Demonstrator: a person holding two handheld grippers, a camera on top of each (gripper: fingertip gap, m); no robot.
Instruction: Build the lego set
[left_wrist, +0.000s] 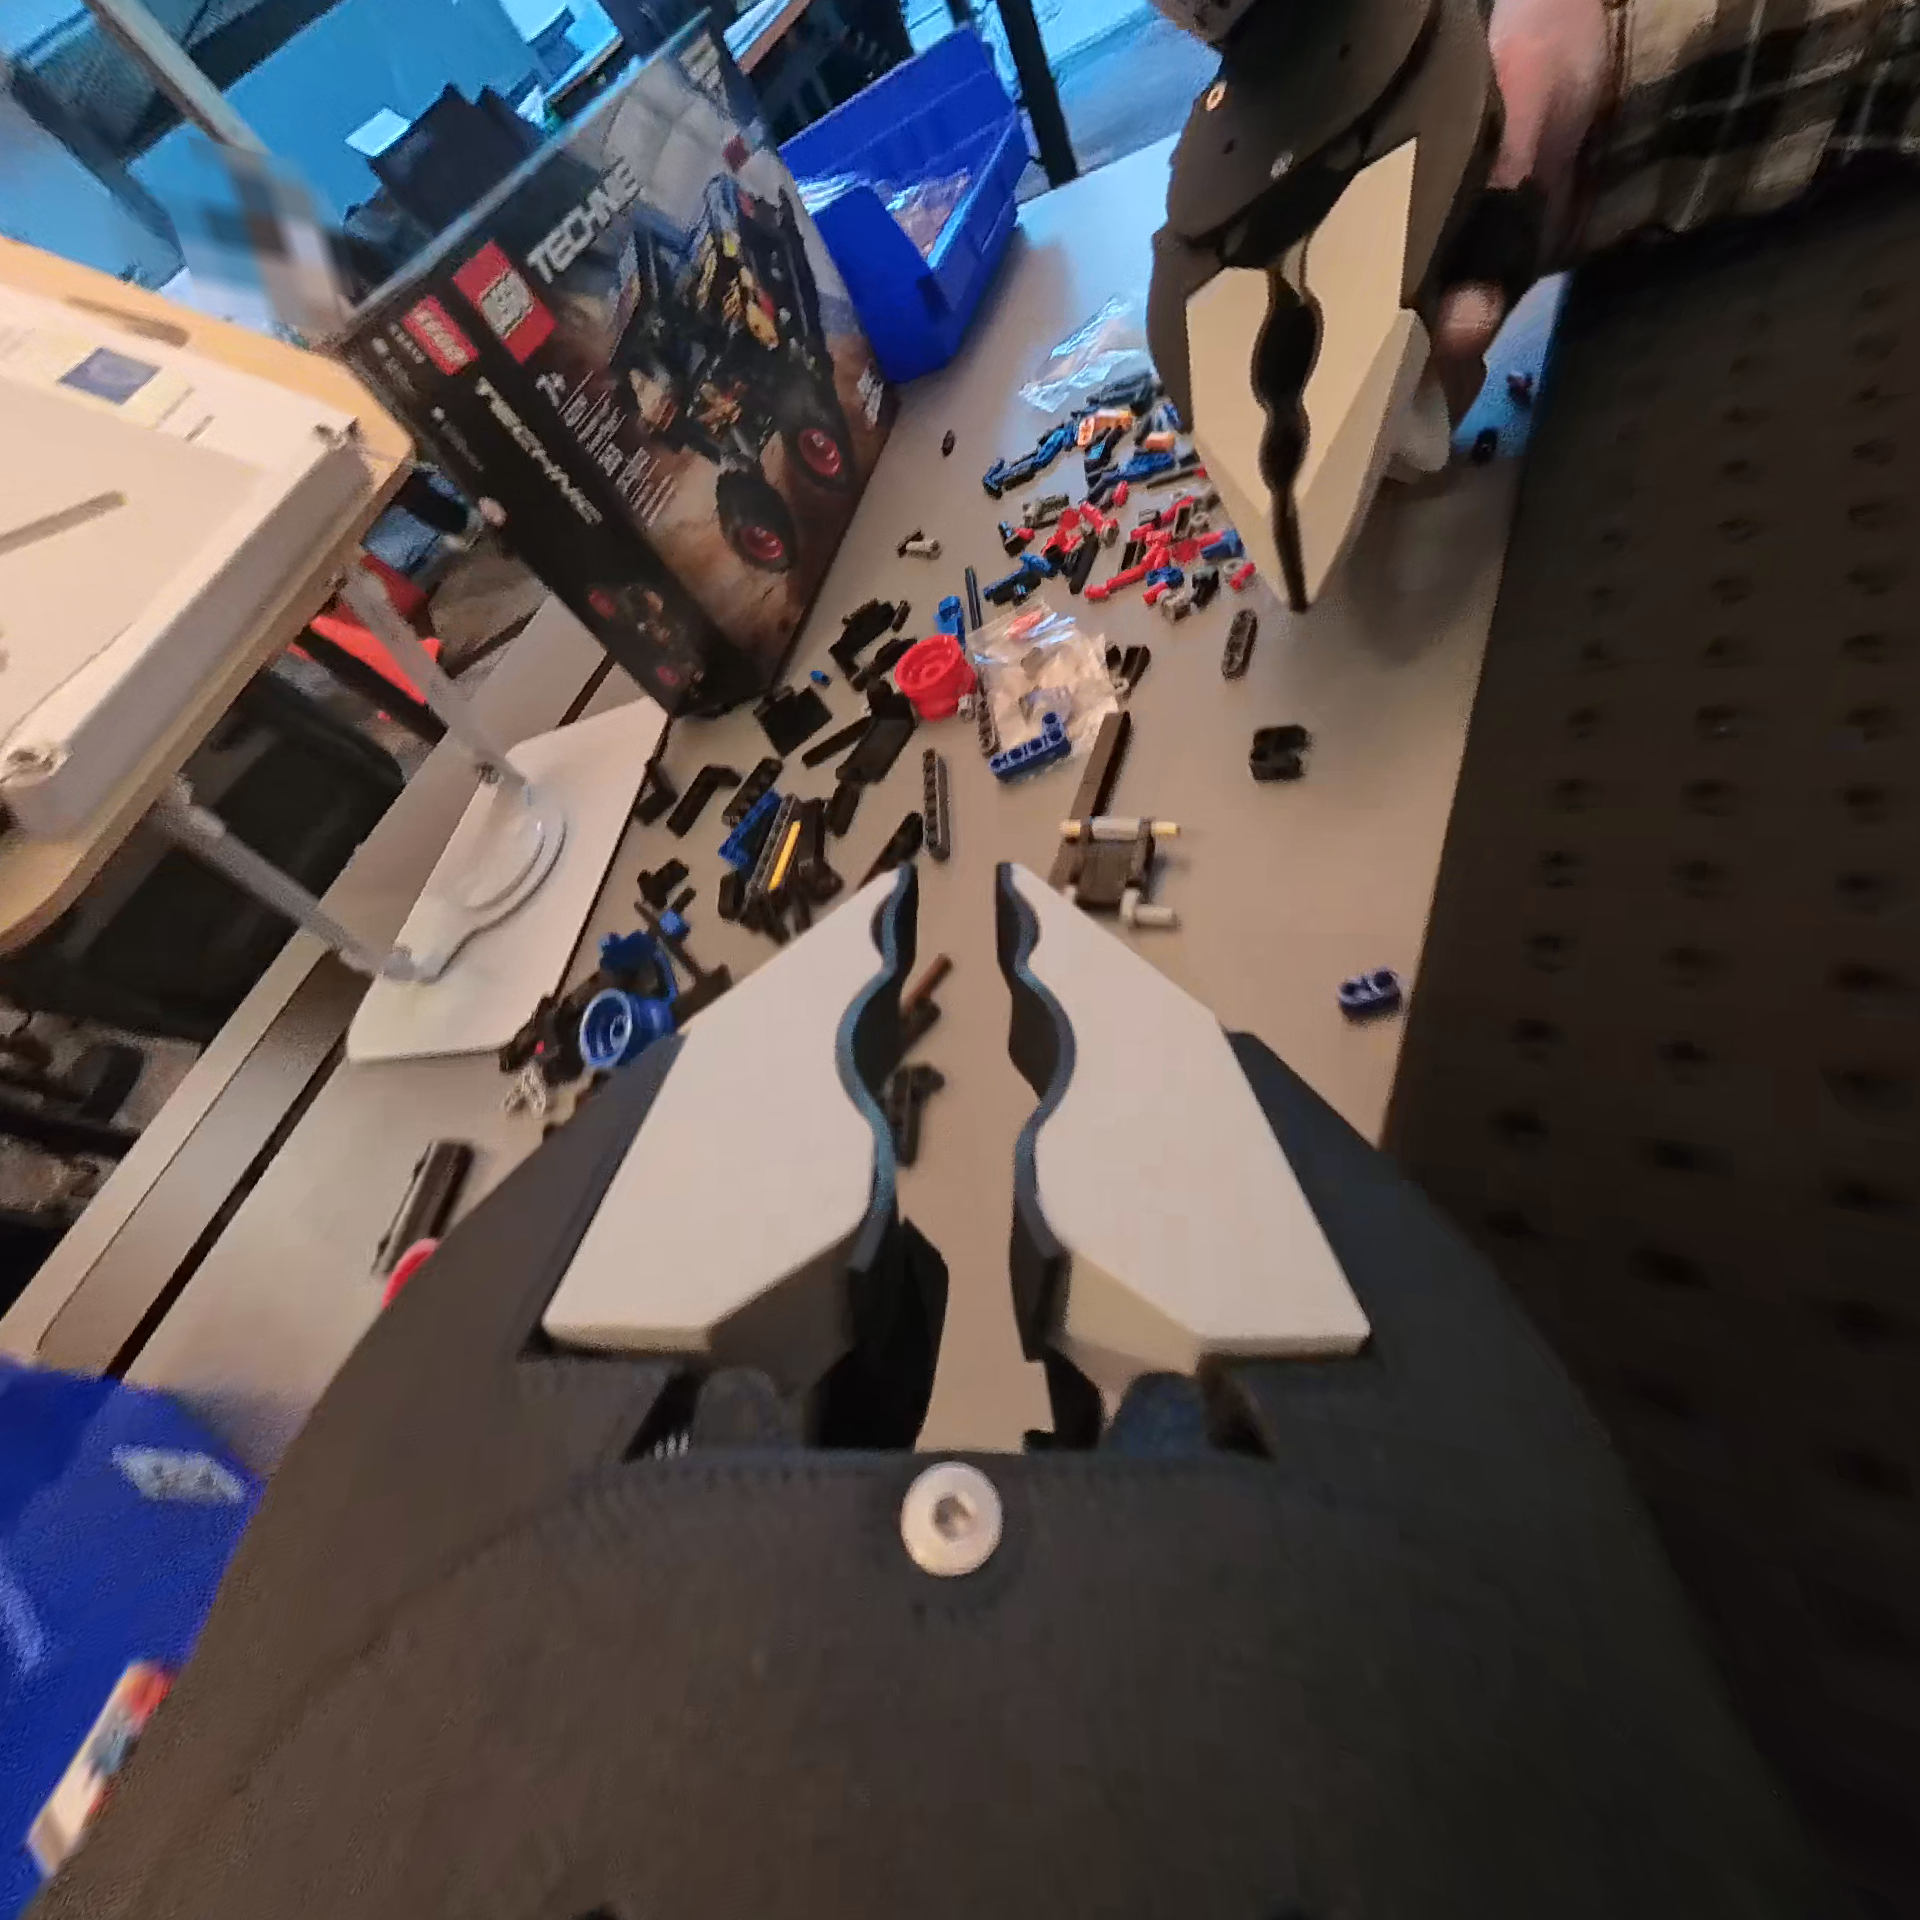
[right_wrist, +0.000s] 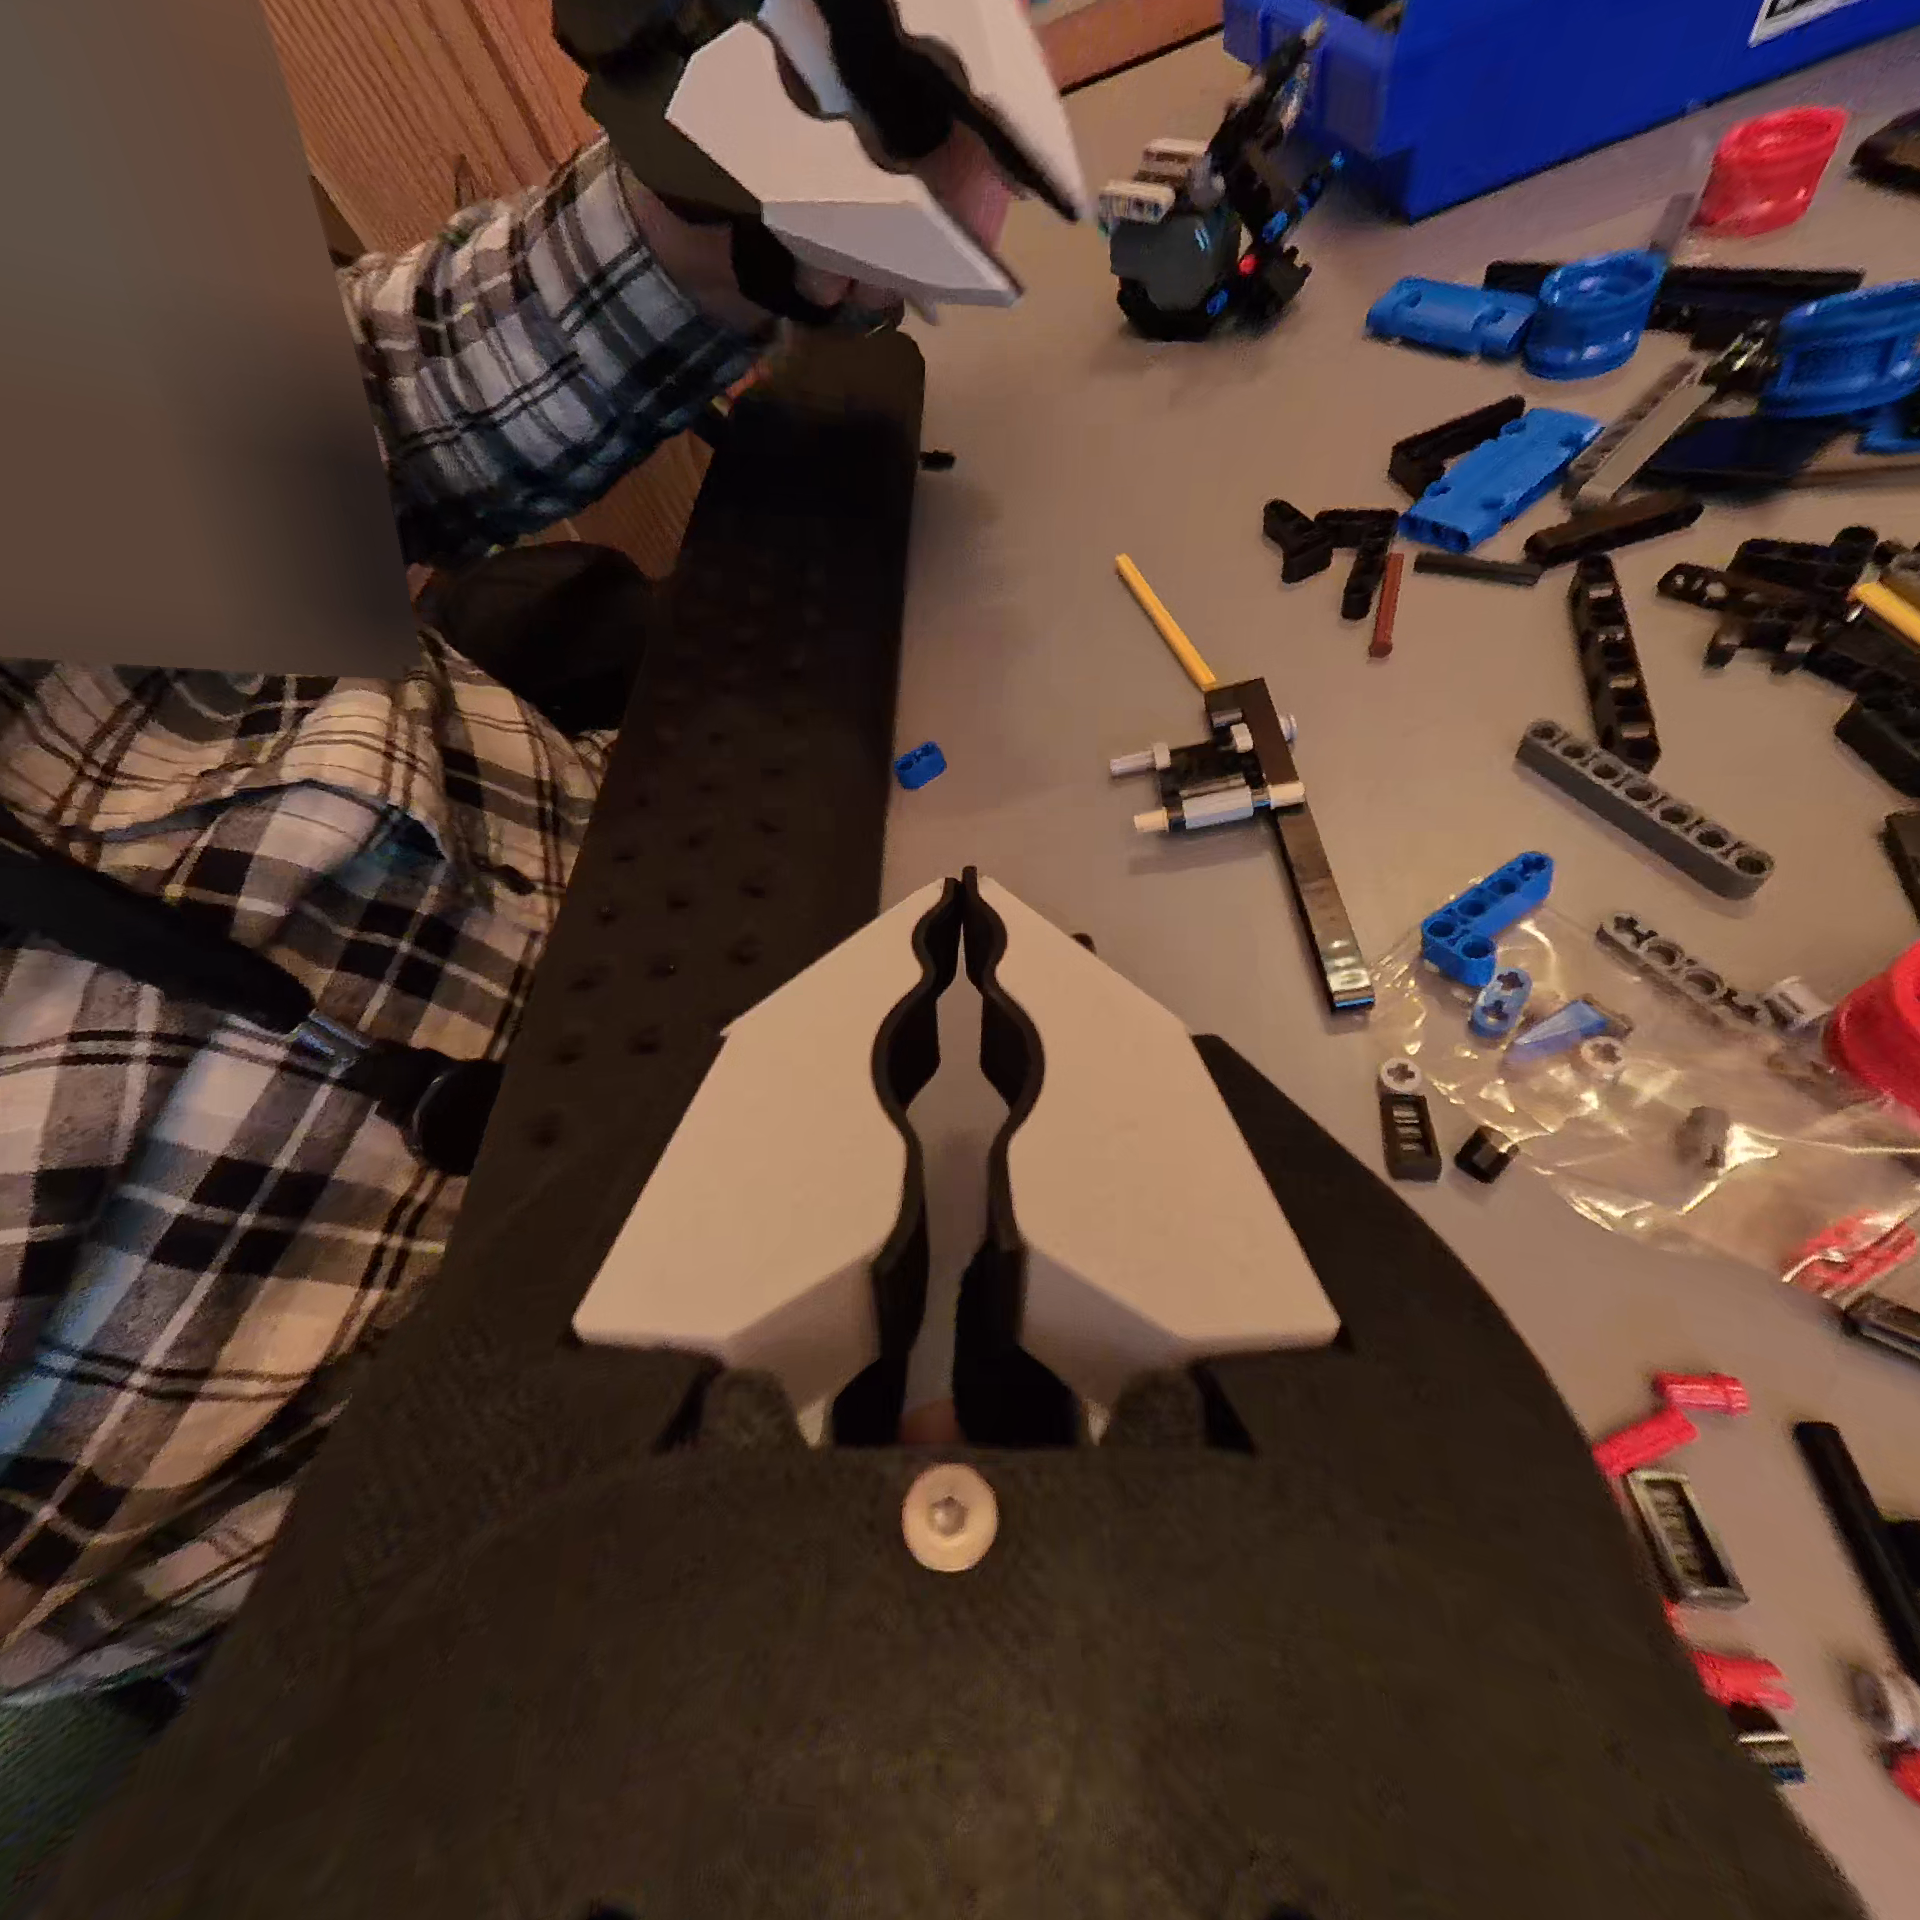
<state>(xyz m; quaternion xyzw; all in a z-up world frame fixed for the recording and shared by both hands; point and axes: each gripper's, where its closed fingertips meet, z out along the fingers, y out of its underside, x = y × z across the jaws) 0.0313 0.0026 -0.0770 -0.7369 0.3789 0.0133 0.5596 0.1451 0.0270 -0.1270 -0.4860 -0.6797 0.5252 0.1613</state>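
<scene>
Looking along the left tongs (left_wrist: 954, 883), we find them parted and empty above the grey counter (left_wrist: 1299, 935). Loose lego pieces (left_wrist: 1101, 520) lie scattered ahead, the set's box (left_wrist: 644, 416) standing beyond them on the left.

From the right wrist, we see the right tongs (right_wrist: 961, 883) clenched on nothing, a small black-and-grey assembly (right_wrist: 1231, 774) lying near on the counter.

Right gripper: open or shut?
Shut, holding nothing: the right gripper has its fingertips meeting in its wrist view, only grey table beyond.
</scene>
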